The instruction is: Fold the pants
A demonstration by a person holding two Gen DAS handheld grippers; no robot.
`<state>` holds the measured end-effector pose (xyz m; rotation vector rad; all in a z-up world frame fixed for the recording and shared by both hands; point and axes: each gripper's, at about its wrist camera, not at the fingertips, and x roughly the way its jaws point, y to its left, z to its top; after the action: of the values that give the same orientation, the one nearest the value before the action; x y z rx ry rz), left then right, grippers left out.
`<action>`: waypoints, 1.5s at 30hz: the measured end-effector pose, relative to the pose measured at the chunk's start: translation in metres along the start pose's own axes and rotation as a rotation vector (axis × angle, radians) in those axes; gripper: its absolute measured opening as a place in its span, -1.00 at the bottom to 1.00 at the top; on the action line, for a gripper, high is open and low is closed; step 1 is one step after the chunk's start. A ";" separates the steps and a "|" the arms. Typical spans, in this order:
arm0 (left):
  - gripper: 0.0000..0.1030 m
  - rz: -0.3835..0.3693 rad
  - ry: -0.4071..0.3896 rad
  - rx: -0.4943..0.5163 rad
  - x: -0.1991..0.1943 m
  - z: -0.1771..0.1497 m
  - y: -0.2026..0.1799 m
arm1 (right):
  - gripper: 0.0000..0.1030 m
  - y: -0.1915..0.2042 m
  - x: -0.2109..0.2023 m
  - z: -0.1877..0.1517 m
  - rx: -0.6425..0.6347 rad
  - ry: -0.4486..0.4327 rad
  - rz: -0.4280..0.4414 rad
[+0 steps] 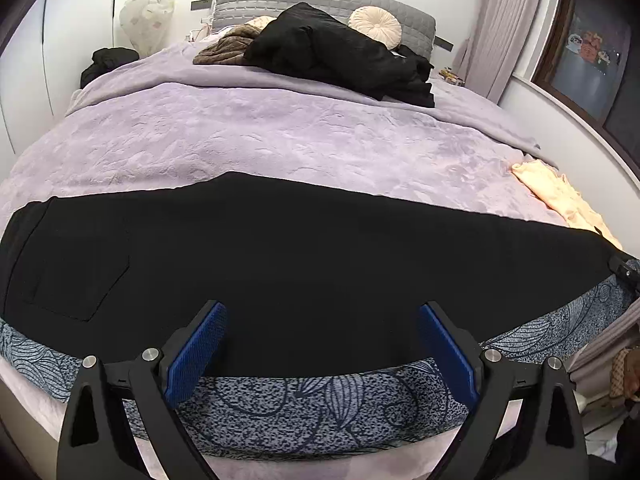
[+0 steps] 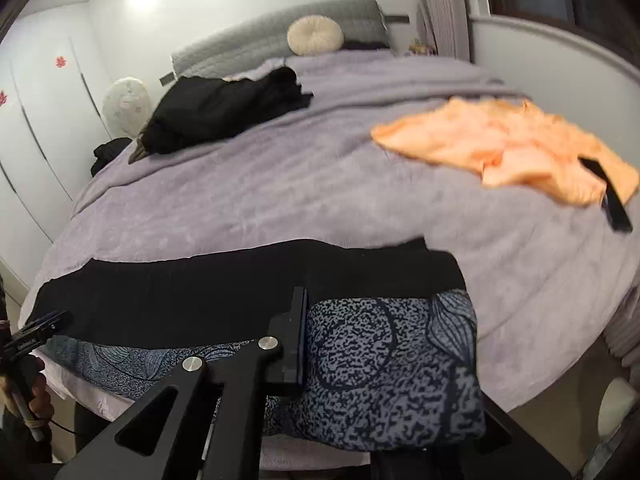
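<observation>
Bed [image 1: 280, 128] under black pants [image 1: 300, 264]

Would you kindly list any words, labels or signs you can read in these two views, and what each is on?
No text reads clearly.
Red decals on the wardrobe doors: too blurred to read.
Picture in the window: cartoon figures, no legible words.
Black pants: no visible label.

Orange garment [image 2: 508, 148], round cushion [image 2: 315, 35]

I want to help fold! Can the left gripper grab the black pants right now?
Probably yes. The left gripper is open right above the black pants, and nothing lies between them.
</observation>
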<state>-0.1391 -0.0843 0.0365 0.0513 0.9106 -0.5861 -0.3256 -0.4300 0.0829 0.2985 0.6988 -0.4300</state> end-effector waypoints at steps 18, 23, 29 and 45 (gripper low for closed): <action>0.88 0.003 0.117 0.136 0.032 -0.010 -0.073 | 0.68 -0.083 0.004 -0.033 0.154 -0.046 -0.082; 0.88 0.008 0.157 0.222 0.047 -0.010 -0.110 | 0.68 0.020 0.061 -0.032 -0.071 0.039 0.188; 0.88 0.076 0.148 0.220 0.047 -0.020 -0.093 | 0.67 -0.002 0.122 -0.057 -0.173 0.156 -0.013; 0.95 0.198 0.160 0.339 0.089 0.014 -0.138 | 0.80 0.065 0.099 -0.040 -0.225 0.149 -0.011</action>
<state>-0.1557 -0.2454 0.0056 0.4941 0.9396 -0.5514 -0.2487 -0.3852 -0.0048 0.1145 0.8873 -0.3380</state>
